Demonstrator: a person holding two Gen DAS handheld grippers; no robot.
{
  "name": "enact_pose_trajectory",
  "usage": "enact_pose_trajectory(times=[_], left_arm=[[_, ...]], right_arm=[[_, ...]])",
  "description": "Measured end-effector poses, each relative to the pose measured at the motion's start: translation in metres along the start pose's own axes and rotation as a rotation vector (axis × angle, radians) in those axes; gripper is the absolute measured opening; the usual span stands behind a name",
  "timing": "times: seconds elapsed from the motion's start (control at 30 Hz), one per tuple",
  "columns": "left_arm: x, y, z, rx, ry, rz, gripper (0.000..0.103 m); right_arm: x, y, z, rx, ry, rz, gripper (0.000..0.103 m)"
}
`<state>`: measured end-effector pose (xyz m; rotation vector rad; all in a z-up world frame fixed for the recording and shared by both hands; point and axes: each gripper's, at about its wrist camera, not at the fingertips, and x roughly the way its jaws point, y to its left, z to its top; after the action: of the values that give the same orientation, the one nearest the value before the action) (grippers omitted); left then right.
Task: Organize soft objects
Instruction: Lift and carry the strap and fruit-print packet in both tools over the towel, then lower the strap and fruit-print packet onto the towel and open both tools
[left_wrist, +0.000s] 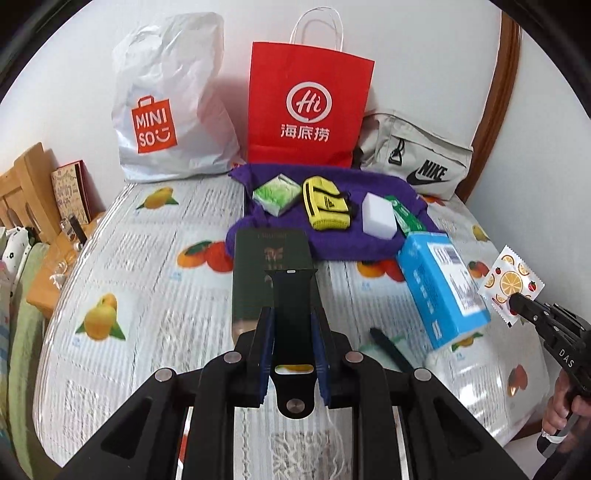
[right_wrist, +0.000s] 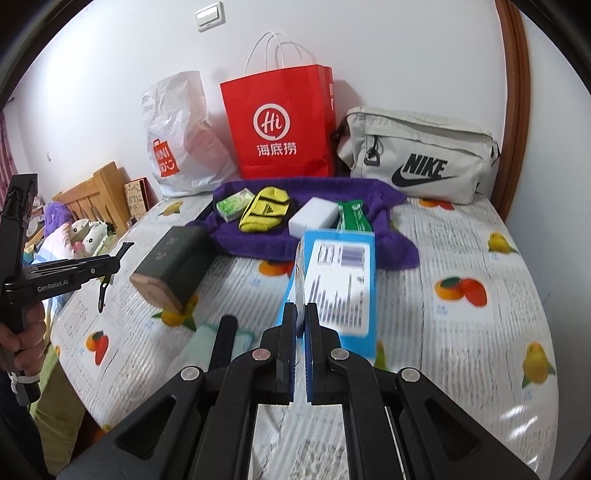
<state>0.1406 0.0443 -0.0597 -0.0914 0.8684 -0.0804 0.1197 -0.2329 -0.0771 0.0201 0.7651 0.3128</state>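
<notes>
My left gripper (left_wrist: 291, 317) is shut on a black watch strap (left_wrist: 293, 295), held above the bed; it also shows in the right wrist view (right_wrist: 110, 269). My right gripper (right_wrist: 301, 317) is shut on a thin fruit-print sachet (left_wrist: 511, 284), seen edge-on between its pads. A purple towel (left_wrist: 332, 236) lies at the back of the bed with a green tissue pack (left_wrist: 277, 194), a yellow pouch (left_wrist: 327, 206), a white sponge (left_wrist: 378, 214) and a green packet (left_wrist: 406, 216) on it.
A dark green box (left_wrist: 266, 269) and a blue box (left_wrist: 443, 288) lie on the fruit-print sheet (left_wrist: 147, 277). A Miniso bag (left_wrist: 166, 107), a red paper bag (left_wrist: 306, 107) and a Nike bag (left_wrist: 417, 158) stand against the wall. A black comb (right_wrist: 221, 343) lies near.
</notes>
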Motion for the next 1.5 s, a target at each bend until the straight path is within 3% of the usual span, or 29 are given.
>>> enact_pose_trajectory(times=[0.67, 1.13, 1.5], left_arm=[[0.057, 0.005, 0.080, -0.013, 0.005, -0.004, 0.020], [0.104, 0.006, 0.121, -0.002, 0.024, -0.014, 0.020], [0.138, 0.012, 0.141, -0.007, 0.045, -0.027, 0.020]], right_arm=[[0.065, -0.018, 0.082, -0.019, -0.013, 0.000, 0.004], [0.114, -0.030, 0.111, -0.044, 0.005, -0.011, 0.004], [0.158, -0.045, 0.123, -0.033, 0.071, -0.011, 0.004]])
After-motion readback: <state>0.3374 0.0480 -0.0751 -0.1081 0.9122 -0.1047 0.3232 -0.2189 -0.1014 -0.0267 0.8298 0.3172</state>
